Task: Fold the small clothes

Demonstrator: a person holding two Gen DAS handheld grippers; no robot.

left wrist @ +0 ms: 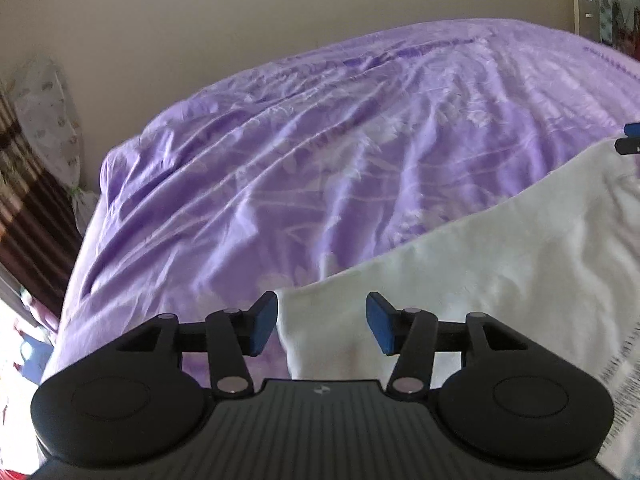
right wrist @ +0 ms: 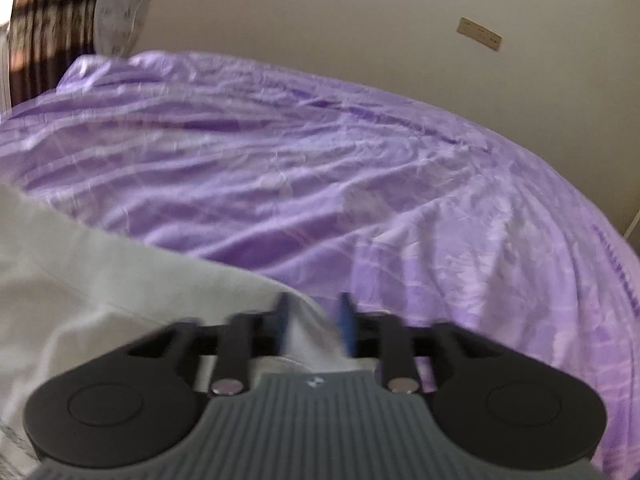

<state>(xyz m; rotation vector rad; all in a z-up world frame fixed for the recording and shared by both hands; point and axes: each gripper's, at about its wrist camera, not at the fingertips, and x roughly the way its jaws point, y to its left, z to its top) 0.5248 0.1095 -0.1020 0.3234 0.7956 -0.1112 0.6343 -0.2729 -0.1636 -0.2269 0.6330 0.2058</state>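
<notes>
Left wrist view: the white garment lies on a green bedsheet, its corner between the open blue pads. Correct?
Not quite: the bedsheet is purple, not green, as the left wrist view shows. The white garment does lie on it, its corner between the left gripper's open pads.

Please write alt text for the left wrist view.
The left gripper hangs open over a corner of a white garment lying on a wrinkled purple bedsheet. A beige wall stands behind.
</notes>
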